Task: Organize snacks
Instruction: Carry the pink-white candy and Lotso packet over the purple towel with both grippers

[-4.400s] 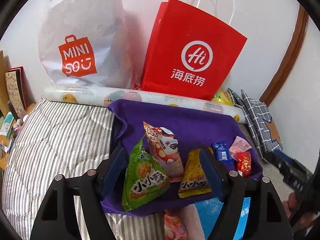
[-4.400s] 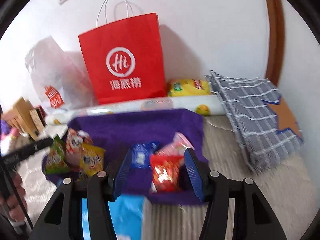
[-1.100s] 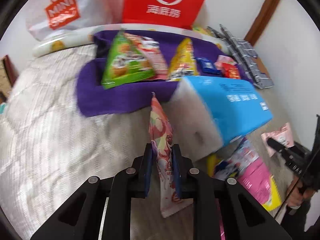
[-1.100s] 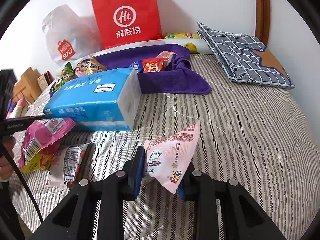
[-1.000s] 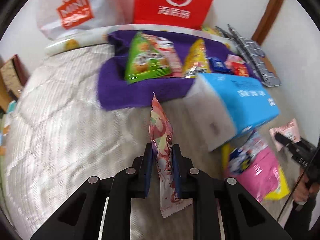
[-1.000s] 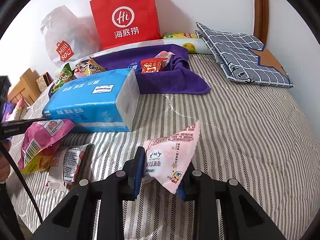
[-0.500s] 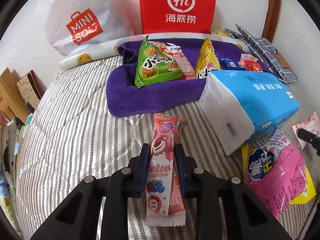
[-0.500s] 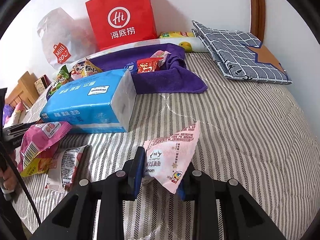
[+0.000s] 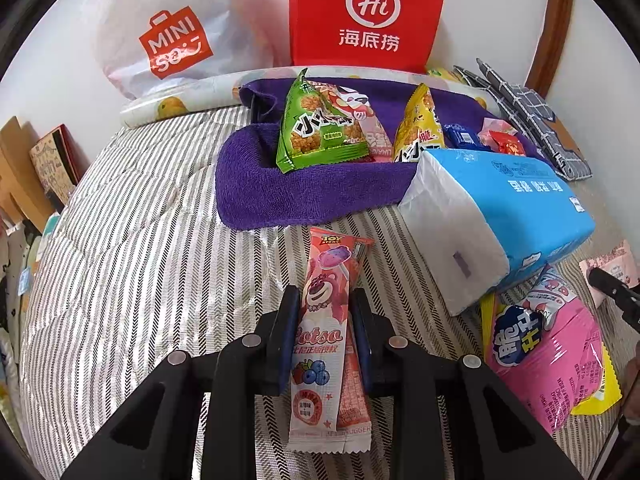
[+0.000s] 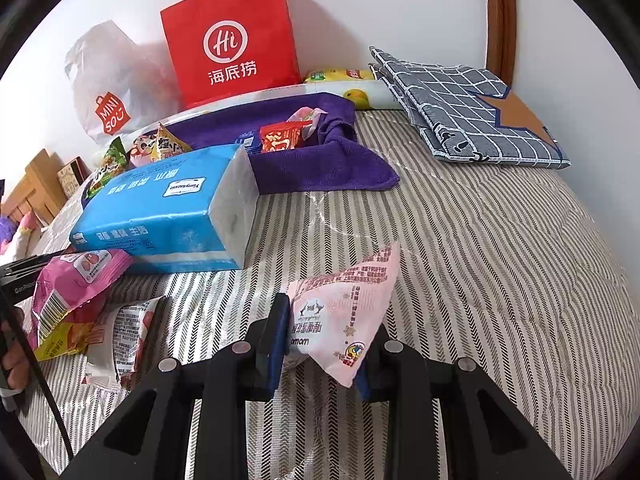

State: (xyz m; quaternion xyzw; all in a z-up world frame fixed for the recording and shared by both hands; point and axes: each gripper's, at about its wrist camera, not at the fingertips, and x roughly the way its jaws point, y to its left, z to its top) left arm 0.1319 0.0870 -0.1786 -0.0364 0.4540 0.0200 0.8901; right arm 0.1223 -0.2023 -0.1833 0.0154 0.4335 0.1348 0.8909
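Left wrist view: the left gripper [image 9: 325, 316] pinches a long pink Lotso packet [image 9: 325, 344] between its blue pads, the packet lying lengthways along the fingers and sticking out past both ends of them.
Packet position: its far end reaches toward the purple towel [image 9: 280, 192] and stops just short of the towel's near edge; below it is the striped bedspread [image 9: 132, 264].
On the towel: a green triangular snack bag [image 9: 316, 128] leans upright against a pink-and-white bag [image 9: 360, 116]; a yellow triangular bag [image 9: 418, 132] stands to their right, then a small blue packet [image 9: 460, 138] and a small red packet [image 9: 506, 144].
Tissue pack: a blue tissue pack [image 9: 500, 216] lies on the bedspread beside the towel's right part, one end touching the towel.
Loose snacks: a big pink snack bag [image 9: 548, 348] lies over a yellow one [image 9: 596, 392], partly tucked under the tissue pack's near corner.
Right wrist view: the right gripper [image 10: 320, 340] is closed on a pale pink triangular packet [image 10: 344, 312], one corner pointing up and away from the fingers.
Back wall: a red paper bag [image 10: 232, 40] and a white plastic bag [image 10: 108, 84] stand behind the towel.
Right side: a folded grey checked cloth [image 10: 464, 108] lies on the bedspread, well apart from the towel.
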